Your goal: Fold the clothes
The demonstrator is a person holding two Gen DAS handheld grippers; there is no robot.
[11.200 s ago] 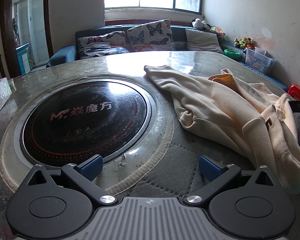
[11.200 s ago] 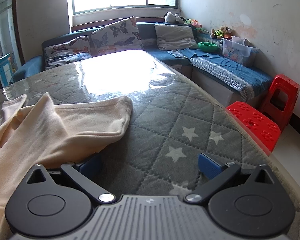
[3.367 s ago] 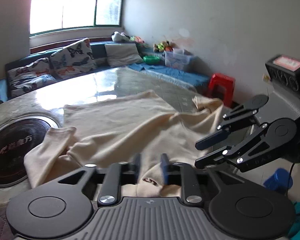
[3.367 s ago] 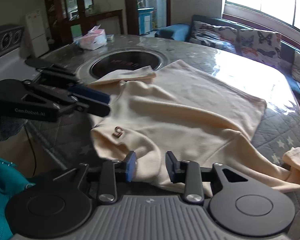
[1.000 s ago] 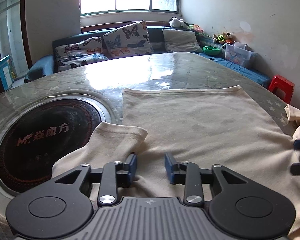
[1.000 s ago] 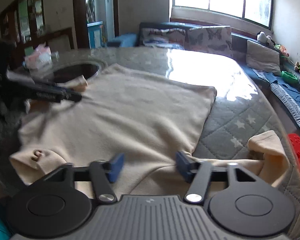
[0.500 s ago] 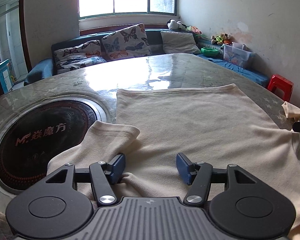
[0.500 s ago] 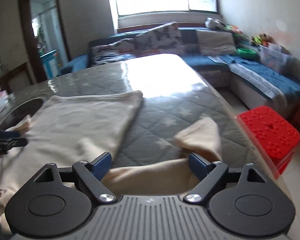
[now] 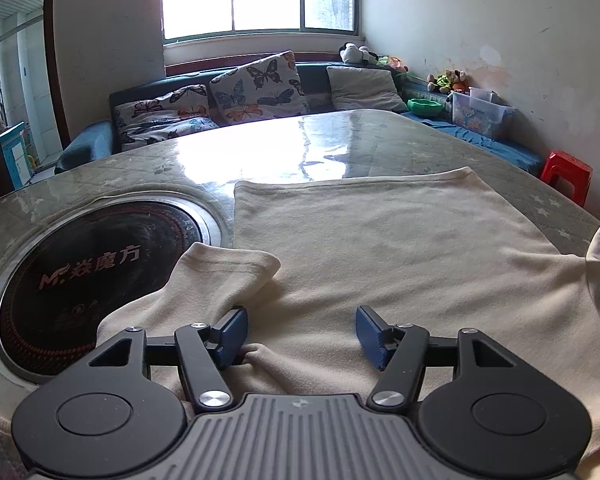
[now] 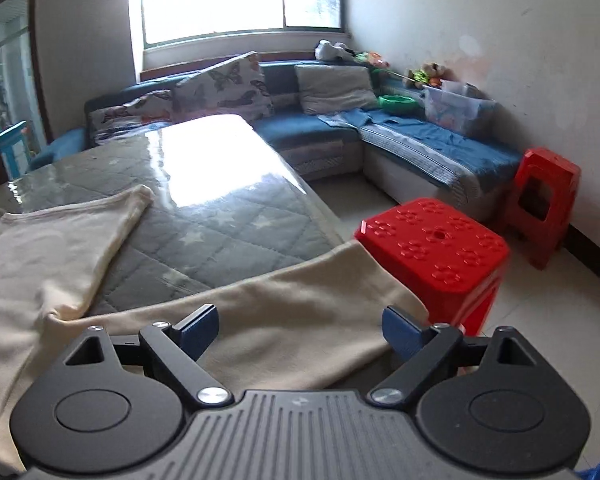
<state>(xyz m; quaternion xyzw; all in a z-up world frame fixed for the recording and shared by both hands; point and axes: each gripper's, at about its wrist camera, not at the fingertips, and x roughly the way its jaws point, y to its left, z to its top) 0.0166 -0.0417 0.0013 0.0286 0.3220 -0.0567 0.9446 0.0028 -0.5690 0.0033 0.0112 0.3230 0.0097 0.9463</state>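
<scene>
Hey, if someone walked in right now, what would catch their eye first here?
Probably the cream shirt spread flat across the table's near half, one sleeve lying over the round black induction cooktop set into its left side. Next, the bright red stool just off the table's right edge, where the other sleeve lies under the open right tool.

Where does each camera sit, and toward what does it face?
Left wrist: sits behind the open left gripper, faces the cream knit garment and black round cooktop.
Right wrist: sits behind the open right gripper, faces the garment's sleeve and red plastic stool.
Shared: garment, quilted table, blue sofa, window.
</scene>
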